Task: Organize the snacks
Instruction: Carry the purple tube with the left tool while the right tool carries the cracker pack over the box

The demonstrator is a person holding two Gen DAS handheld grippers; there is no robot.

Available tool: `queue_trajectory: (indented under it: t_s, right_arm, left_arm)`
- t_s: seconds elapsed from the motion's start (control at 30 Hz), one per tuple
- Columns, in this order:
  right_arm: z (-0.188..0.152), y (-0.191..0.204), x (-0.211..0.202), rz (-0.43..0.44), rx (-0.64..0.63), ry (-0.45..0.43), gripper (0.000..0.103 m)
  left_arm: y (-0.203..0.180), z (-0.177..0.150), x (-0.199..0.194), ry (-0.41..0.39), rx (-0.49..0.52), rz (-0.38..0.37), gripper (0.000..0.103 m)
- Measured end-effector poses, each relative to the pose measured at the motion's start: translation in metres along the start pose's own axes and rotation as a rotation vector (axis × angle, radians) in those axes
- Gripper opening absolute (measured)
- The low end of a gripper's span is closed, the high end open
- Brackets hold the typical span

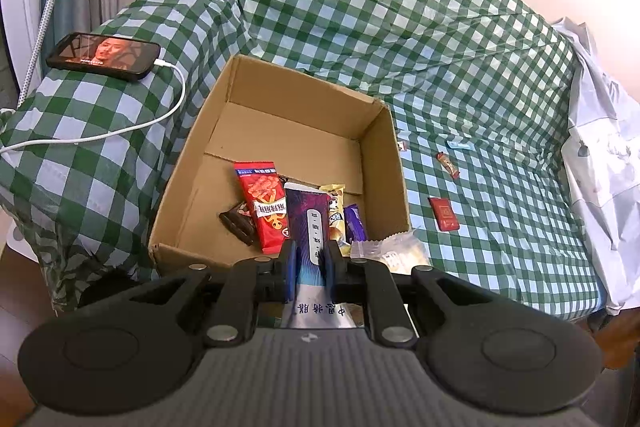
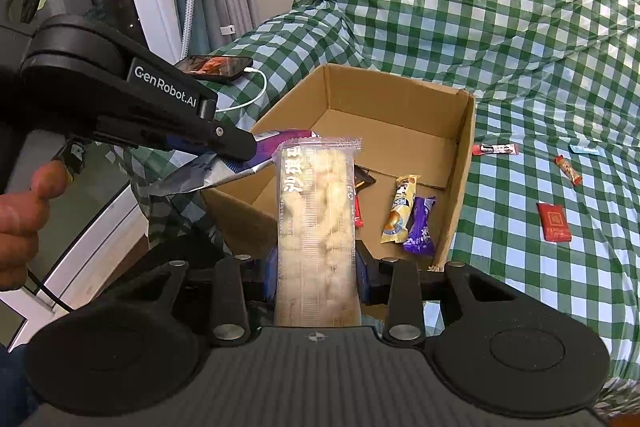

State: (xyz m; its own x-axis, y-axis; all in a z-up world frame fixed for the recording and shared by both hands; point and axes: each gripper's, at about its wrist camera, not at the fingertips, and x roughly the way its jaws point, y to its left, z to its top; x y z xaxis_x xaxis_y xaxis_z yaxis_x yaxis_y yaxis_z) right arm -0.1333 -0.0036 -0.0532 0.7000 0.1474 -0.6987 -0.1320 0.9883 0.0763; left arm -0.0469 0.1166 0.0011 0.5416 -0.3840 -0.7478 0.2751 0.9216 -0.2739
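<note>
Over the cardboard box (image 1: 276,131) at mid-frame, left gripper (image 1: 311,263) pinches a purple packet (image 1: 306,215), right gripper (image 2: 316,267) clamps a clear cracker pack (image 2: 316,219), both probably about to be dropped in.

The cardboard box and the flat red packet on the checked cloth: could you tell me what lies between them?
Nothing: in the right wrist view only bare checked cloth separates the cardboard box from the flat red packet.

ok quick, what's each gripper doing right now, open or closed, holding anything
left gripper: closed on the purple packet, above the cardboard box.
right gripper: closed on the clear cracker packet.
</note>
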Motion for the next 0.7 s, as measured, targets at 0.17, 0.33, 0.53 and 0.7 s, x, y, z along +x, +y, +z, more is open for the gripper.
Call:
queue_trajectory:
  t_s: [0.17, 0.33, 0.53, 0.7]
  right_arm:
    - [0.001, -0.001, 0.003, 0.001, 0.0, 0.013, 0.038]
    - [0.003, -0.002, 0.007, -0.001, 0.001, 0.026, 0.038]
    - [0.006, -0.007, 0.014, -0.002, 0.016, 0.04, 0.038]
    - [0.013, -0.013, 0.023, -0.004, 0.038, 0.046, 0.038]
  left_arm:
    - [0.003, 0.004, 0.006, 0.011, -0.006, -0.001, 0.016]
    - [0.004, 0.008, 0.01, 0.013, -0.009, 0.0, 0.016]
    - [0.006, 0.018, 0.019, 0.017, -0.011, -0.004, 0.016]
    - [0.005, 0.029, 0.029, 0.021, -0.012, -0.004, 0.016]
